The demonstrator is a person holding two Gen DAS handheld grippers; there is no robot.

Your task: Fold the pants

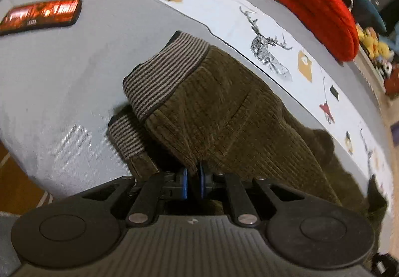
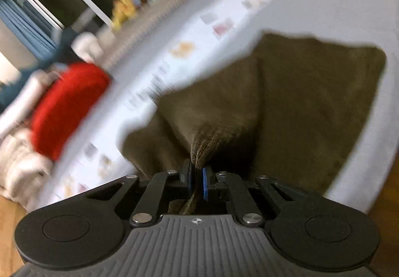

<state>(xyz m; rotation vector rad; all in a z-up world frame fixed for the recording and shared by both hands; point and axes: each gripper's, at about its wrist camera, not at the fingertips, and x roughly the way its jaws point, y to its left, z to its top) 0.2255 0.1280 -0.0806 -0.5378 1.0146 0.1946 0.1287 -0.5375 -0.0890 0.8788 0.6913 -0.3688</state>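
**Inspector:** Position of the garment?

**Assistant:** The pants (image 1: 224,107), olive corduroy with a striped waistband (image 1: 162,77), lie on the grey bedspread (image 1: 62,82), alongside its printed border strip (image 1: 224,15). The waistband end is bunched and doubled over itself, not flat.

**Inspector:** Claws?

**Assistant:** The left gripper (image 1: 194,177) is clenched on a pinch of corduroy below the waistband; fabric puckers between its blue pads (image 1: 184,183). The right gripper (image 2: 197,177) is likewise clamped on a gathered fold of the same cloth, the pants (image 2: 299,102) fanning out ahead of it.

**Inspector:** Risks from here?

**Assistant:** Three, in my judgement. Both grips hold only a narrow pinch, possibly one layer; a lift could leave the lower layer behind and skew the fold. The crumpled waistband would lock in a crease if folded over as it lies. The right wrist view is heavily blurred, suggesting fast motion, which could jerk the cloth free of the pads.

**Inspector:** Surroundings?

**Assistant:** A phone (image 1: 40,15) rests on the bedspread, well apart from the waistband. A red cushion (image 1: 319,10) sits beyond the border. Neither obstructs.
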